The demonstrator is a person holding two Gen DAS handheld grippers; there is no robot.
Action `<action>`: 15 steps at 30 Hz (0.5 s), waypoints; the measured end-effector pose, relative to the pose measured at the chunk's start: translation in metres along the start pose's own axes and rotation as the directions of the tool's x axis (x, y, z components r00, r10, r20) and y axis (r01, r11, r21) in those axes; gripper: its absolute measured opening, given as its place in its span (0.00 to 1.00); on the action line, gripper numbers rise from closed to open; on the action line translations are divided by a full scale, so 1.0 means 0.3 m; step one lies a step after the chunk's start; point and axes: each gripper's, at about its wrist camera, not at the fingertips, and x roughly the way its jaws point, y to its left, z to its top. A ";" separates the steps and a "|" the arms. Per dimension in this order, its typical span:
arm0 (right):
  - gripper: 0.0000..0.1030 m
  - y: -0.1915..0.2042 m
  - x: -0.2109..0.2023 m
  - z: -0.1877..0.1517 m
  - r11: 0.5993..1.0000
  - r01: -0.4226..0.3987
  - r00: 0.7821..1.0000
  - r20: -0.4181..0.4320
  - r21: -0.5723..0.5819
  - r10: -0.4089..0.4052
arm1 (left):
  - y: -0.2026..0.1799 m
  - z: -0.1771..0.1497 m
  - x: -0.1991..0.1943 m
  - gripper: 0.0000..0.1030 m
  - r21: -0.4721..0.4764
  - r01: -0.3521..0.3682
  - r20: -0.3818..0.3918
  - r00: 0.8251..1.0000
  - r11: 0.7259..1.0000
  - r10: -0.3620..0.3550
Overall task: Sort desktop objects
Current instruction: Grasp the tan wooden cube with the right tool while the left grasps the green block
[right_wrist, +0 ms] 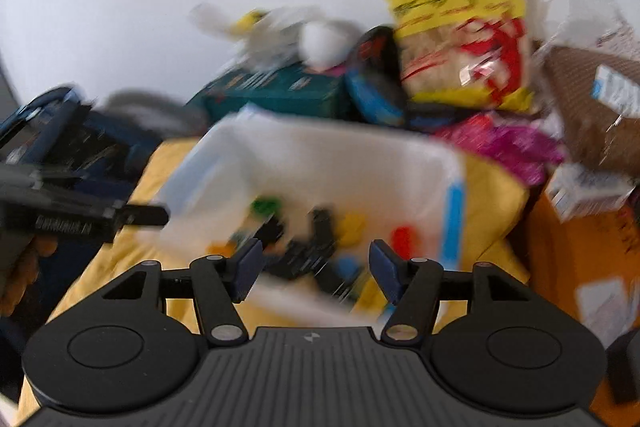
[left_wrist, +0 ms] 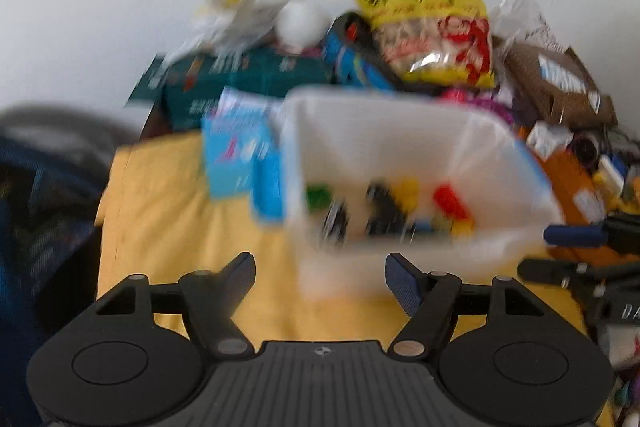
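Both views are blurred. The left gripper (left_wrist: 320, 273) has its black jaws spread wide, and nothing is between its blue ribbed pads (left_wrist: 404, 283), which hang over the yellow cloth (left_wrist: 168, 227) covering the desk. The right gripper (right_wrist: 316, 267) has its jaws apart too, gripping nothing; its pads frame the near edge of the bin.

The white plastic bin (left_wrist: 400, 135) is a smooth, rounded rectangular tub, sitting at twelve o'clock from the left gripper and just beyond both. Inside lie small hard toy bricks (left_wrist: 452, 203), blocky and glossy, in red, yellow, green and black. A light blue carton (left_wrist: 236, 159) touches the bin's wall at nine o'clock in the left view. Behind the bin, at one o'clock, a crinkly yellow snack bag (left_wrist: 428, 27) stands upright amid a heap of boxes and wrappers.
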 end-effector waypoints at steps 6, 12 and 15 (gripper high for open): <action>0.58 0.157 0.127 -0.288 0.999 -0.037 0.989 -0.142 -0.038 0.032 | 0.085 -0.217 0.009 0.73 -0.064 -0.054 -0.085 0.995 0.997 0.048; 0.42 0.280 0.274 -0.387 0.999 -0.045 0.976 -0.216 -0.001 0.044 | 0.069 -0.263 -0.011 0.73 0.011 -0.049 -0.096 0.994 0.999 0.049; 0.34 0.289 0.294 -0.404 0.999 -0.035 0.975 -0.219 0.004 0.035 | 0.037 -0.280 -0.007 0.73 0.030 -0.017 -0.099 0.995 0.999 0.020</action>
